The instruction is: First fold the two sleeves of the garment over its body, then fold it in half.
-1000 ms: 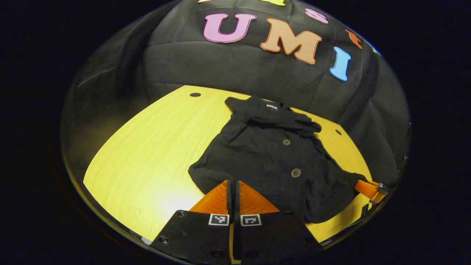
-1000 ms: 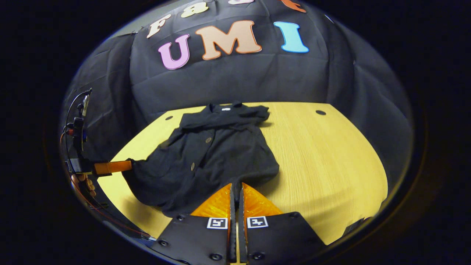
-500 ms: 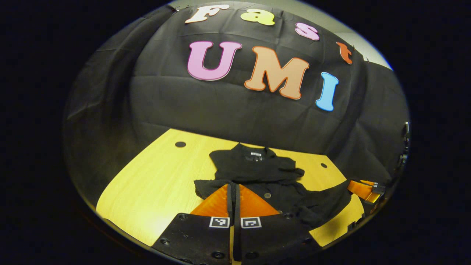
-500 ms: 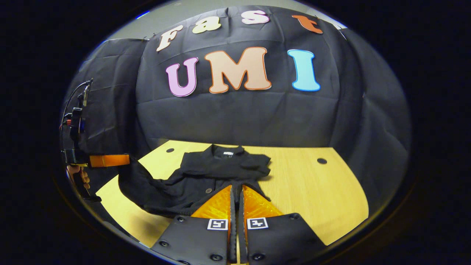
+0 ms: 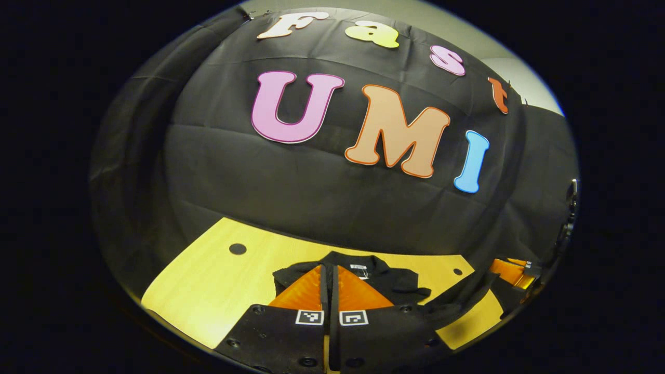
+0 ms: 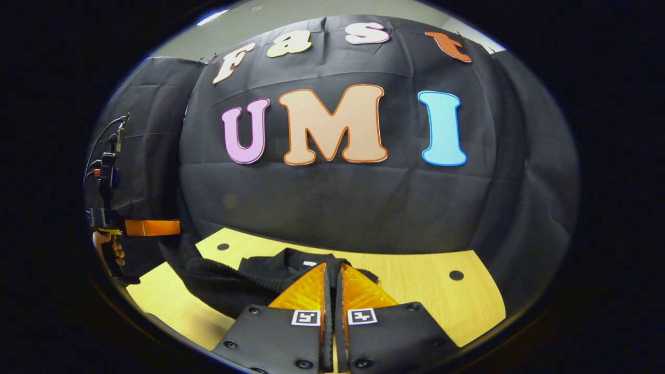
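Toward the table's (image 6: 467, 306) far edge lies the black buttoned garment (image 6: 218, 283), its hem lifted. Your left gripper (image 5: 329, 275) and right gripper (image 6: 332, 272) each pinch a hem corner, fingers closed. It's soft, light and droopy, so keep those corners taut.

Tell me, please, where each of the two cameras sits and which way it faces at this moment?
Left gripper view: rides the left gripper, looks forward along its fingers, low over the black garment toward the booth wall.
Right gripper view: rides the right gripper, facing likewise; the person's hand shows at left.
Shared: garment, wooden table, wall.
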A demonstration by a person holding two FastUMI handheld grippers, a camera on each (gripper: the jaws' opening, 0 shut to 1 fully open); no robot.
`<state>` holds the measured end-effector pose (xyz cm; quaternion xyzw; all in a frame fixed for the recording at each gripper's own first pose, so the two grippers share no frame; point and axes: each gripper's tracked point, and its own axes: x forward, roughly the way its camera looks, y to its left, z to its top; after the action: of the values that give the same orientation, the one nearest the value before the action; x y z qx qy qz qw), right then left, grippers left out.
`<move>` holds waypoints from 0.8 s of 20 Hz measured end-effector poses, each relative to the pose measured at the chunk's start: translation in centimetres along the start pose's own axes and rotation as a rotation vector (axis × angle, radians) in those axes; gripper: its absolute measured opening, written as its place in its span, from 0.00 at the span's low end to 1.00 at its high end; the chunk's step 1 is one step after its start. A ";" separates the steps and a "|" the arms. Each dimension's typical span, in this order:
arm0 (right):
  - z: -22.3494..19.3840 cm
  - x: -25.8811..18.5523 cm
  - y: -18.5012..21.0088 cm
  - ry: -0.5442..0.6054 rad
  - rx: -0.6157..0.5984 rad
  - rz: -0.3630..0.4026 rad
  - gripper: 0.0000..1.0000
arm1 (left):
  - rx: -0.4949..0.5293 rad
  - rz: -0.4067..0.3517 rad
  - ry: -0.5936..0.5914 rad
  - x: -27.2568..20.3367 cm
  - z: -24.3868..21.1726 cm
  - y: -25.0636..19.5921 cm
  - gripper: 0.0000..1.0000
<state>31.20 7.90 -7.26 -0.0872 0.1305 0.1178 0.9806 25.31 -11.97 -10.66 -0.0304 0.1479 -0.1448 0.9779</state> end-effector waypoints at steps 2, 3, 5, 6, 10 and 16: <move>1.0 2.8 -0.3 0.002 -0.004 -0.014 0.05 | 0.003 -0.011 -0.001 2.8 0.8 0.0 0.00; 1.3 4.2 -0.5 0.008 -0.006 -0.023 0.04 | 0.006 -0.015 0.007 4.2 0.9 0.1 0.00; 1.3 7.0 -1.1 0.031 -0.003 -0.041 0.05 | 0.021 -0.017 0.032 7.0 0.6 0.4 0.00; 1.2 8.3 -1.3 0.037 0.002 -0.048 0.05 | 0.029 -0.015 0.045 8.3 0.3 0.7 0.00; 0.5 12.5 -2.3 0.071 -0.003 -0.093 0.05 | 0.051 -0.014 0.090 12.5 -1.4 1.6 0.00; -1.5 16.3 -3.9 0.100 0.015 -0.140 0.04 | 0.073 -0.001 0.138 16.7 -4.4 2.4 0.00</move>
<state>47.08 7.25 -12.63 -0.0947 0.1735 0.0435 0.9793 39.96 -14.59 -19.77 0.0150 0.2094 -0.1523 0.9658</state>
